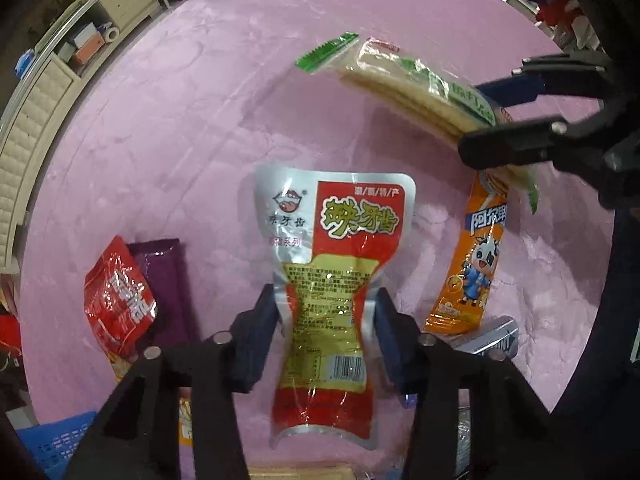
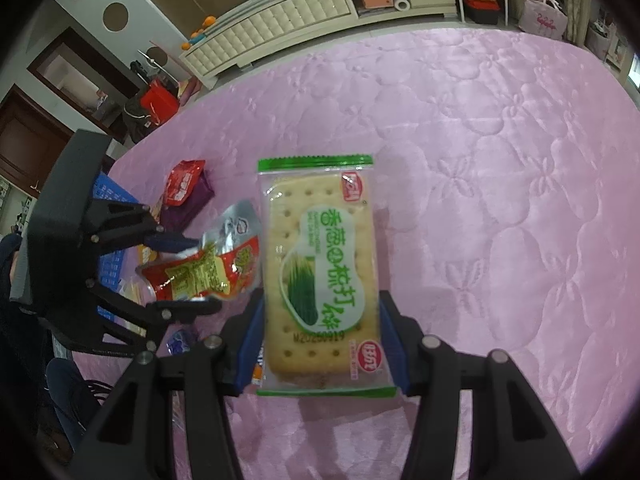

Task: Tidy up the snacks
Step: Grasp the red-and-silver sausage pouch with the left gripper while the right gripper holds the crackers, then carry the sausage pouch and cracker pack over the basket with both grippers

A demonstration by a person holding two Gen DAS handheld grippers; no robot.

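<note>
A silver and red snack pouch hangs over the pink quilted cover, pinched at its waist between the blue pads of my left gripper, which is shut on it. The right wrist view shows the same pouch crumpled in the left gripper at the left. My right gripper is shut on a green-edged pack of scallion soda crackers, held flat above the cover. In the left wrist view the cracker pack and right gripper sit at the upper right.
On the cover lie an orange stick pack with a cartoon cow, a red packet on a purple packet, and a silver wrapper. A blue basket stands at the left edge. A cream cabinet lies beyond.
</note>
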